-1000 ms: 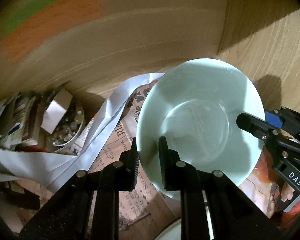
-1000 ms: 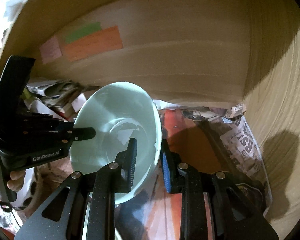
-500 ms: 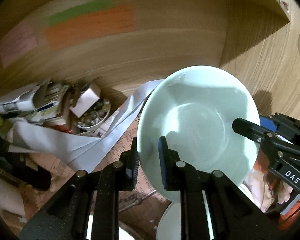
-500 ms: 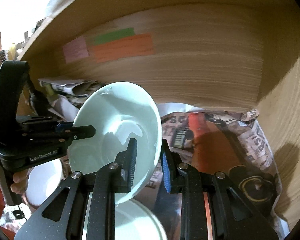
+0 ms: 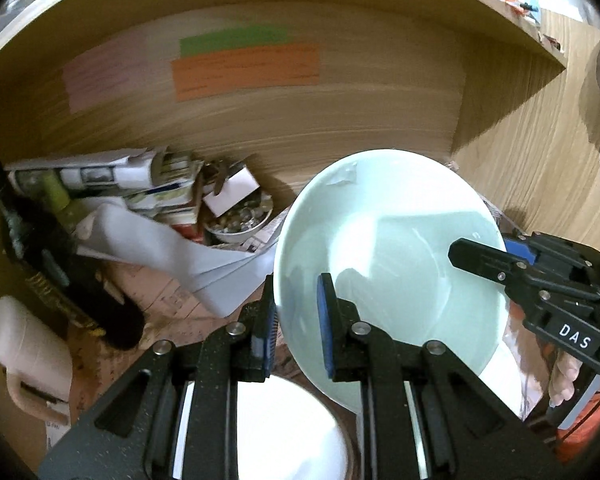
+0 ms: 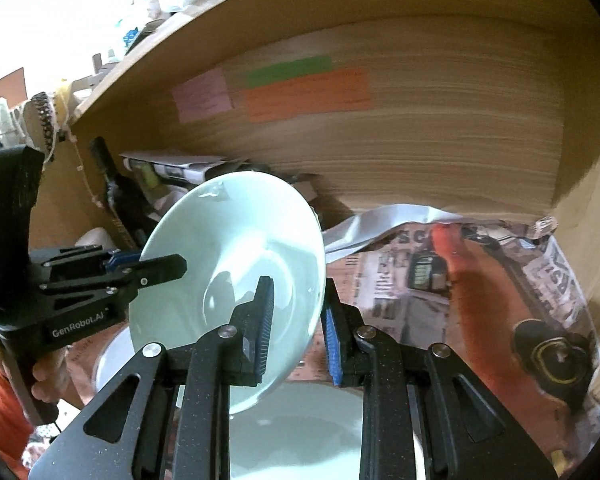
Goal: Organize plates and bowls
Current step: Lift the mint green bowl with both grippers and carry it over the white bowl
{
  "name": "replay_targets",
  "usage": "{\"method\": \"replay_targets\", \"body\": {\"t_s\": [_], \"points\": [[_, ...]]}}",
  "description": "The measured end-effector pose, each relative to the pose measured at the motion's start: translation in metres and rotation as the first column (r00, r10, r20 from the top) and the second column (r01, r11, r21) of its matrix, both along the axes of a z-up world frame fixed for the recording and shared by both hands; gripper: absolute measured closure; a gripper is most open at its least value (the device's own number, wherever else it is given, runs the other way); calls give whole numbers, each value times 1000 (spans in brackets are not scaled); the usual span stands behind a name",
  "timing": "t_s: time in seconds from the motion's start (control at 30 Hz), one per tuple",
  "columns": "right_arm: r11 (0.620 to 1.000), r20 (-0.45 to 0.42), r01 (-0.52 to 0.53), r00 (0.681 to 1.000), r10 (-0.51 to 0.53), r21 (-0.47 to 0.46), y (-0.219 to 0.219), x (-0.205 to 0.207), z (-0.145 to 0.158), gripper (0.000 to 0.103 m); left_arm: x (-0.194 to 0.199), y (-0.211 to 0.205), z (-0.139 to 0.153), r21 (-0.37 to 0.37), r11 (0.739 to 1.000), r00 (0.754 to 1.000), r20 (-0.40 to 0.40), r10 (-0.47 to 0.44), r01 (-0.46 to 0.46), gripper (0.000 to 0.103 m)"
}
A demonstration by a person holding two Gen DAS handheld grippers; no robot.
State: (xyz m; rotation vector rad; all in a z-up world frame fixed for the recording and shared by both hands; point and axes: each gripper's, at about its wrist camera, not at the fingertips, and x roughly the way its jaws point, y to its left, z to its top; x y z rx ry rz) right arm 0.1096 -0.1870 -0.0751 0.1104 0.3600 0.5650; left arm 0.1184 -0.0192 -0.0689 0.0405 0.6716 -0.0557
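Clamping one pale green bowl (image 5: 388, 264), left claw (image 6: 156, 270) reads "GenRobot.AI", right claw (image 5: 480, 254) "DAS".

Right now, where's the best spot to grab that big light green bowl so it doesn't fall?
By its thin rim, from opposite sides. The light green bowl is tilted and wide, so each gripper pinches the edge: left gripper on one side, right gripper on the other, one finger inside, one outside.
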Motion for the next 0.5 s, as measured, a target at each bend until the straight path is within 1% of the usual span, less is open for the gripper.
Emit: {"method": "replay_targets", "body": {"t_s": [0.23,0.5], "points": [[1000,5,-29,1000,29,-7,24,-12,-2,82,-26,21,-4,-28,999,999,22,30,-29,85],[998,1,-62,998,62,-17,47,-25,-7,82,-57,40,-9,-30,997,997,46,66,-65,85]]}}
